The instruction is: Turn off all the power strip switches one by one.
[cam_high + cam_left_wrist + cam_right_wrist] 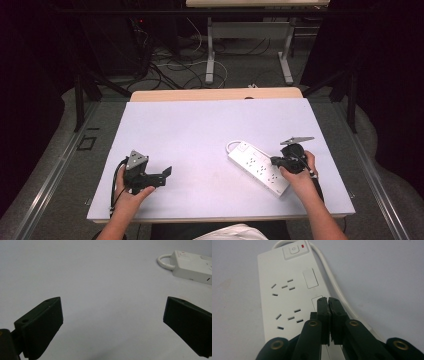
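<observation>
Currently, our notes:
Power strip: white, lying flat and slanted at the near right of the worktop; its cord loops at the far end, beside the switch.
Right tool: jaws pressed together, tips over the strip's top face; we cannot tell whether they touch it.
Left tool: jaws spread, nothing between, near left, well apart from the strip.
</observation>
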### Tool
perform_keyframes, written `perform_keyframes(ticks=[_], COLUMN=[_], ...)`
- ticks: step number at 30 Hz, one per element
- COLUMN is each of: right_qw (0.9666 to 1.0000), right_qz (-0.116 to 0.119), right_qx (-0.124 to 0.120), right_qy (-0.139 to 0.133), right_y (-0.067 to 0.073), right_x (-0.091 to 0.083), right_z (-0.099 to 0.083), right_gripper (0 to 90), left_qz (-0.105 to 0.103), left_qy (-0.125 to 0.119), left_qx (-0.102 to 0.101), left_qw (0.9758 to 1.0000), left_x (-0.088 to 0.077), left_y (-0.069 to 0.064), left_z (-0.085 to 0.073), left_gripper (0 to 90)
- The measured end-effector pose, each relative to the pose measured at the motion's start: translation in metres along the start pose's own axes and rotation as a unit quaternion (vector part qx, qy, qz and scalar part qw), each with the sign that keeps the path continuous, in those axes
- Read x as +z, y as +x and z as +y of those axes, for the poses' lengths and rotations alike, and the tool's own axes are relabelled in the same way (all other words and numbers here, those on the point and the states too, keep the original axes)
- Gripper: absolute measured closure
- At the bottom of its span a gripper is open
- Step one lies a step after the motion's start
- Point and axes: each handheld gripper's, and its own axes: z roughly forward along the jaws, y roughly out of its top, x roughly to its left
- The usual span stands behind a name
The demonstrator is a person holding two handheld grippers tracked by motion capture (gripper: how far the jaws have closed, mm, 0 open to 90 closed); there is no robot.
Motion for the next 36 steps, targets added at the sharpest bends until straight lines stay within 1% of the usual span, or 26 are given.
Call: perform_keyframes(ticks=[4, 9, 11, 16, 18, 23, 29, 32, 36], right_qw=[1.0000, 1.0000, 1.0000, 1.0000, 1.0000, 1.0000, 1.0000, 1.0000, 1.0000], right_qz=[0.002, -0.001, -0.004, -0.003, -0.003, 0.000, 0.000, -0.003, -0.003], right_qx=[0.000, -0.002, 0.000, -0.003, 0.001, 0.008, 0.002, -0.002, 0.005], right_qy=[0.000, 0.000, 0.000, 0.005, 0.006, 0.005, 0.002, 0.002, 0.003], right_y=[0.0011, 0.0011, 0.0011, -0.0010, -0.0008, -0.0006, -0.0011, -0.0014, -0.0001], right_x=[0.0023, 0.0040, 0.0046, 0.0055, 0.0055, 0.0058, 0.0063, 0.0063, 0.0060], right_z=[0.0008, 0.0013, 0.0012, 0.0003, 0.0002, 0.0003, 0.0001, -0.0001, -0.0002], right_gripper=[87.9, 87.9, 87.9, 87.7, 87.6, 87.6, 87.8, 87.8, 87.9], left_qz=[0.000, 0.000, 0.002, 0.000, 0.001, 0.000, 0.001, 0.000, -0.001], left_qy=[0.000, 0.000, 0.000, 0.000, 0.000, 0.000, 0.000, 0.000, -0.001], left_qx=[0.000, 0.000, 0.004, 0.000, 0.004, 0.001, 0.004, 0.001, 0.001], left_qw=[1.0000, 1.0000, 1.0000, 1.0000, 1.0000, 1.0000, 1.0000, 1.0000, 1.0000], left_x=[0.0000, 0.0000, -0.0002, 0.0000, -0.0002, 0.0000, -0.0002, 0.0001, 0.0000], left_y=[-0.0001, 0.0000, 0.0005, -0.0001, 0.0004, -0.0002, 0.0003, -0.0001, -0.0002], left_z=[0.0000, 0.0000, 0.0001, 0.0000, 0.0002, 0.0000, 0.0002, 0.0001, 0.0001], left_gripper=[2.3, 2.3, 2.3, 2.4, 2.3, 2.3, 2.4, 2.3, 2.3])
